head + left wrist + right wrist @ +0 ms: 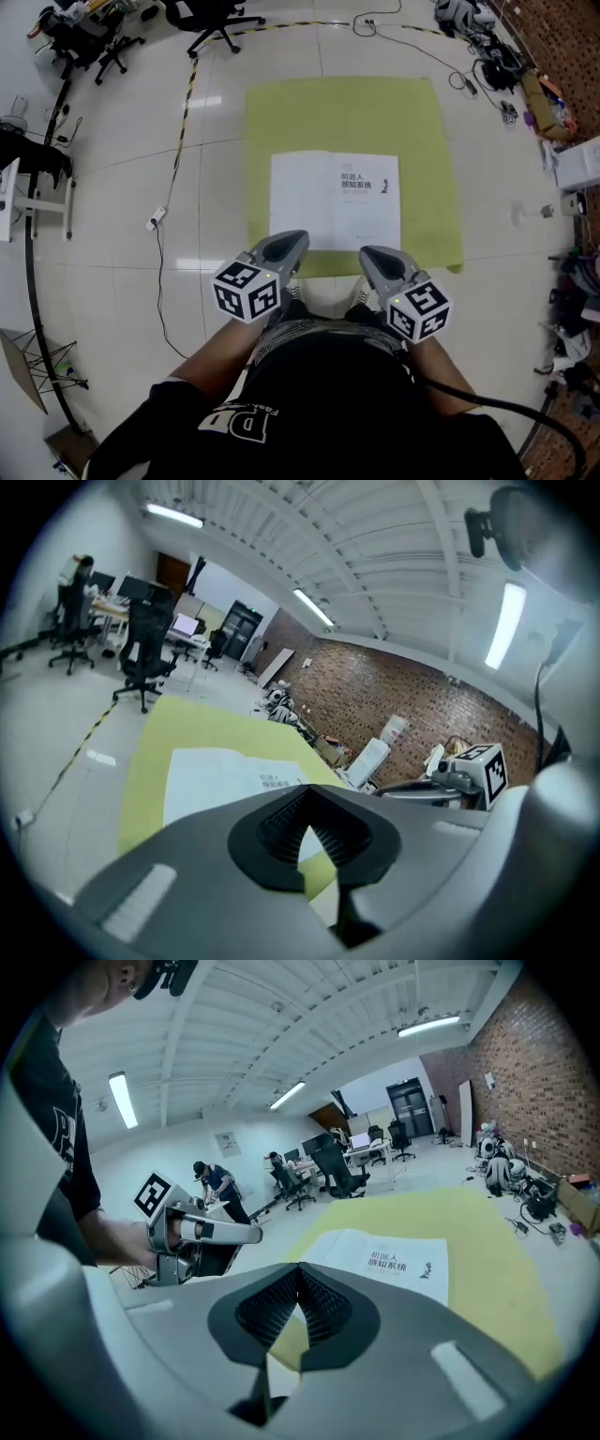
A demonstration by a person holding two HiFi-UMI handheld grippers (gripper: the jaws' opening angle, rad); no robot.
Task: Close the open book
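A white open book [335,202] lies flat on a yellow-green mat [281,122] on the tiled floor, with print on its right page. My left gripper [295,242] hangs over the mat's near edge, short of the book's near left corner; it is shut and holds nothing. My right gripper [367,253] hangs beside it near the book's near right part, also shut and empty. The left gripper view shows the book [220,775] beyond the closed left gripper [307,803]. The right gripper view shows the book [384,1260] past the closed right gripper [298,1279].
Office chairs [211,19] stand at the back left. Cables and clutter [487,56] line the right side by a brick wall [375,700]. A white power strip [157,217] with its cord lies left of the mat. The person's feet [298,292] stand at the mat's near edge.
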